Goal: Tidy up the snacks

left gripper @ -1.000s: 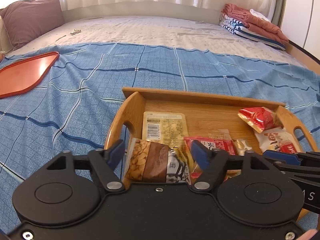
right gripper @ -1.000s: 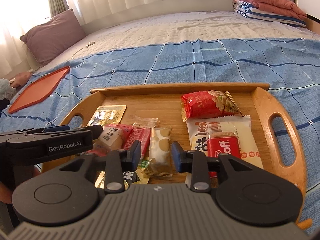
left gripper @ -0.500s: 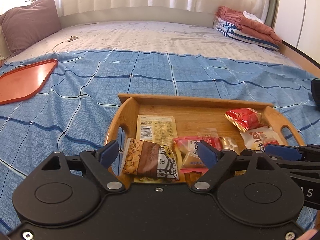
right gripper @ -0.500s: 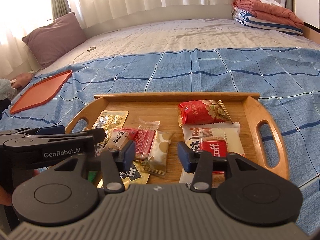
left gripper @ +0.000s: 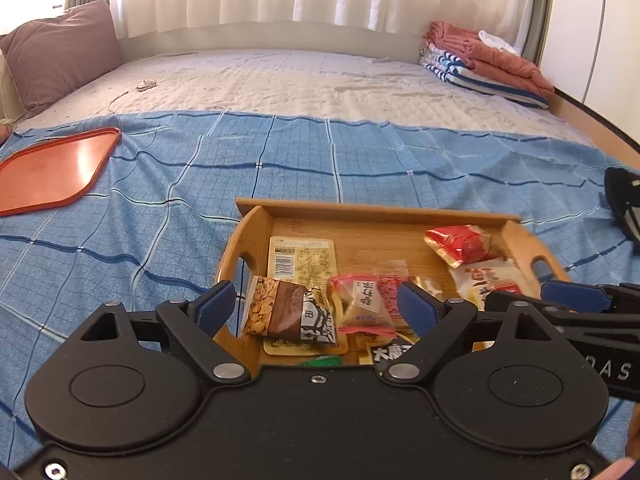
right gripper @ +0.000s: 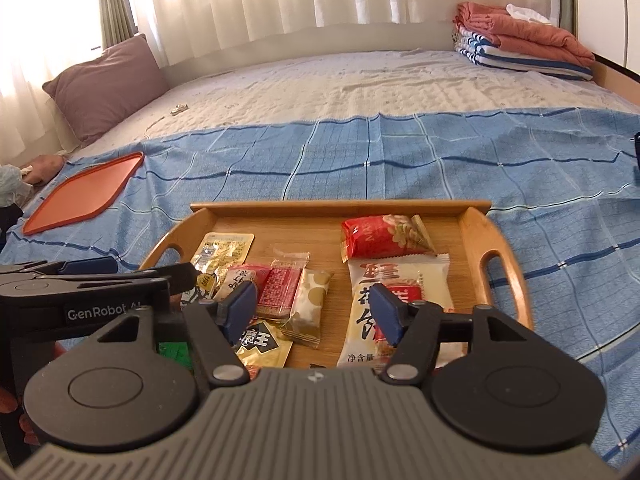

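A wooden tray point(left gripper: 376, 210) point(right gripper: 340, 205) with handles sits on the blue checked cloth and holds several snack packets. My left gripper point(left gripper: 314, 306) hovers open above its near left end, over a brown peanut packet point(left gripper: 288, 312) and a pink packet point(left gripper: 364, 300), touching neither. My right gripper point(right gripper: 312, 306) hangs above the tray's near middle. Its jaws are opening, and nothing is gripped between them. Below it lie a gold-dotted packet point(right gripper: 310, 304) and a large white packet point(right gripper: 432, 280). A red peanut packet point(right gripper: 384, 236) lies farther back.
An orange tray point(left gripper: 52, 168) point(right gripper: 84, 192) lies on the cloth to the far left. A mauve pillow point(left gripper: 60, 52) is at the bed's back left and folded blankets point(left gripper: 484, 60) at the back right. A dark object point(left gripper: 624, 200) sits at the right edge.
Both grippers have risen and drawn back from the tray, and both sets of jaws have spread wider. The peanut packet and the gold-dotted packet now lie free in the tray.
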Available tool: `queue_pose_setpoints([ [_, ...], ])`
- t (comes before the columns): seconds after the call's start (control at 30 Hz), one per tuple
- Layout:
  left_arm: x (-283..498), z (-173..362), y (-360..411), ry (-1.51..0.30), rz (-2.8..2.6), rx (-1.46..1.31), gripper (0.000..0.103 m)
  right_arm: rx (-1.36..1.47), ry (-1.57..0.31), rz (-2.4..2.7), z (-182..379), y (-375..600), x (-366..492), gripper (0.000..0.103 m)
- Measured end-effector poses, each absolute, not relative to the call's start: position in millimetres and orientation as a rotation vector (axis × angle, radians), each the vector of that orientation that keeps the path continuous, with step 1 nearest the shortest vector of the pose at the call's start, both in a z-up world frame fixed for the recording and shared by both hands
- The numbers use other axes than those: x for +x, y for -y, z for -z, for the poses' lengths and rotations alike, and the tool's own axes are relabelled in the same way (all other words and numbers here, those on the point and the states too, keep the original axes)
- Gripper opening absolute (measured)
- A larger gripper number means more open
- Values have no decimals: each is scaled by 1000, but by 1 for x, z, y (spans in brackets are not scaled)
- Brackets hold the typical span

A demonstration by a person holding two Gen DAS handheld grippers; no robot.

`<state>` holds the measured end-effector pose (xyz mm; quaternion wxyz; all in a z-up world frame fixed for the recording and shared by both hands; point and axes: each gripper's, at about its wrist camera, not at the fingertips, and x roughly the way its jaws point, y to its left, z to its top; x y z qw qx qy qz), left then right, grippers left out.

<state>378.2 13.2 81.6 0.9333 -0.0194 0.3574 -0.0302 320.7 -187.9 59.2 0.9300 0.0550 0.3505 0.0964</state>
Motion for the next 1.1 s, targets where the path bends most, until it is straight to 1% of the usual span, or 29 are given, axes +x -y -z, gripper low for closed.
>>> queue_pose_setpoints([
  [0.23, 339, -122, -15, -704, 88, -32, 89, 90, -672, -198, -99, 196, 290, 81],
  [0.47, 282, -164, -7, -673, 95, 30, 90, 83, -620, -210, -139, 202, 246, 82],
  [0.77, 183, -218, -1, -611, 119, 43, 91, 73, -553, -244, -185, 211, 172, 83],
  [0.97, 119, -237, -3, -567, 125, 13, 92, 49, -499, -279, -206, 213, 117, 86],
  [1.1, 78, -243, -2, -541, 138, 49, 93, 30, -471, -306, -210, 210, 84, 88],
])
